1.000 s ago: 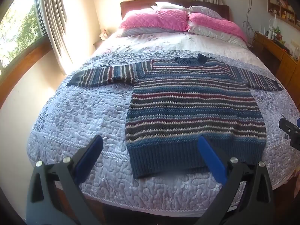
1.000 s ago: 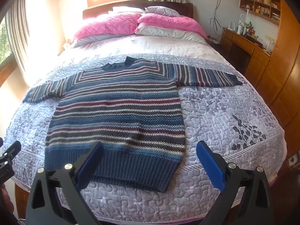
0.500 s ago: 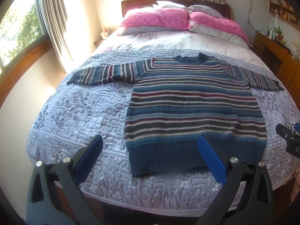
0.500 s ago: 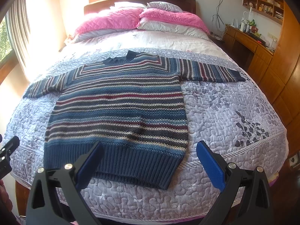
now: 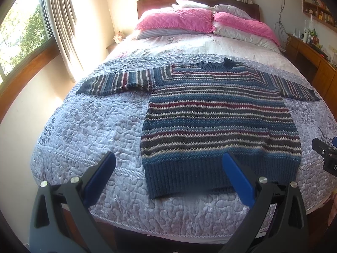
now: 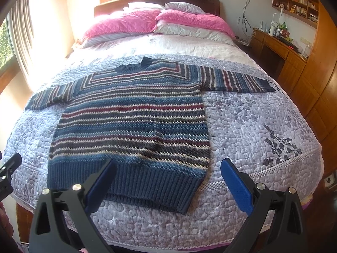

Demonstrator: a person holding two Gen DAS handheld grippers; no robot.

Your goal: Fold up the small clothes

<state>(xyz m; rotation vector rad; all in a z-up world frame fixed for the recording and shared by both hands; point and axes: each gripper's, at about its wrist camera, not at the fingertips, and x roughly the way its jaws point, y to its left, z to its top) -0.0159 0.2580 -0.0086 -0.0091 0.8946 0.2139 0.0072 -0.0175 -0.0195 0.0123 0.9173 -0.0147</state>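
Lying flat on the quilt (image 5: pixel 88 130), the sweater (image 5: pixel 217 122) faces pink pillows (image 5: pixel 174 20).

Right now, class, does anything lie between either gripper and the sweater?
Nothing visible does. The sweater lies flat on the quilt, with only bare quilt between its hem and the open left gripper and right gripper.

blue-striped sweater (image 5: pixel 219 124) on lilac floral quilt (image 5: pixel 88 130).
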